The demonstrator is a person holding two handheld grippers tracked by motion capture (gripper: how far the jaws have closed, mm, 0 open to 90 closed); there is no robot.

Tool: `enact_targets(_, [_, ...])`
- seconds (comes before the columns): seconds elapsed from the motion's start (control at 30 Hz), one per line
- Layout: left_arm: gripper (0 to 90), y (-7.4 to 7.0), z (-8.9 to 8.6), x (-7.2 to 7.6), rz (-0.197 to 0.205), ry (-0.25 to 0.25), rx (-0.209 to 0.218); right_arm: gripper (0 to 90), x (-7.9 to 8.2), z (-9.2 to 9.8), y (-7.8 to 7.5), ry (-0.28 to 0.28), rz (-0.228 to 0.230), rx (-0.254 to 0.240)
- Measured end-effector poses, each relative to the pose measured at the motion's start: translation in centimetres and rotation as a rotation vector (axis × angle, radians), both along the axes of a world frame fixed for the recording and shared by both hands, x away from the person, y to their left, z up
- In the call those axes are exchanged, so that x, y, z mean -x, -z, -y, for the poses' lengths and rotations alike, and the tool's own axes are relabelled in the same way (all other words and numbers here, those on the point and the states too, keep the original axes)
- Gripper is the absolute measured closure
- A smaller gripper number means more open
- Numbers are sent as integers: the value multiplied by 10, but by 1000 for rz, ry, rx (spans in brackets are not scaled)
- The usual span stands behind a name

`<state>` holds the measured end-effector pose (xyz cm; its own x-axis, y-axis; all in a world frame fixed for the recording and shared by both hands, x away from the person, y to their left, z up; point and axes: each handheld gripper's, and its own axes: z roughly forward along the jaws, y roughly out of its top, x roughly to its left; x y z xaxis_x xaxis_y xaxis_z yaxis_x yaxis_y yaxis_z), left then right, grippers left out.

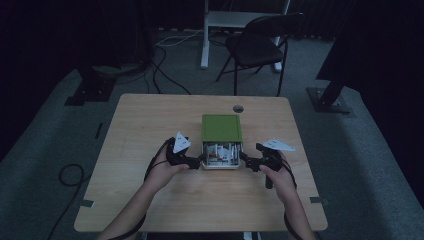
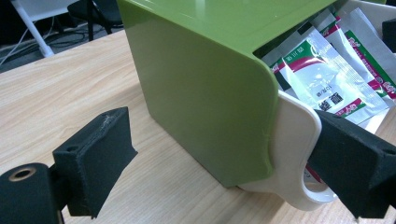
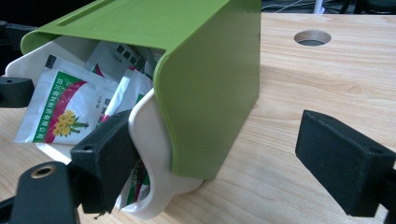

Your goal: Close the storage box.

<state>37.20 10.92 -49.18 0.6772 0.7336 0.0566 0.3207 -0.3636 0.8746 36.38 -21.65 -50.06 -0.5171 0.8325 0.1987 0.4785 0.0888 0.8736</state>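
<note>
Black foam jaws of the left claw (image 2: 224, 154) and right claw (image 3: 233, 158) stand released, each straddling a corner of the cream drawer (image 3: 154, 140), likely to slide it from the green box (image 1: 221, 128); packets (image 2: 322, 79) lie inside, wooden surface (image 1: 150, 120) beyond.

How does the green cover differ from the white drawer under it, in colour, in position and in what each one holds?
The green cover is olive green; the white drawer is cream white. The green cover sits on the table as an outer shell, while the white drawer sticks out of its front. The white drawer holds sachets; the green cover holds the drawer itself. Both look like smooth plastic with rounded corners.
</note>
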Motion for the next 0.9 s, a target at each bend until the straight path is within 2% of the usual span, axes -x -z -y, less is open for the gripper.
enact_targets(0.47, [97, 1, 0, -7, -3, -27, 6, 130, -7, -3, 0, 32, 0, 3])
enact_targets(0.9, [97, -1, 3, -13, 5, -45, -10, 127, -10, -5, 0, 67, 6, 3])
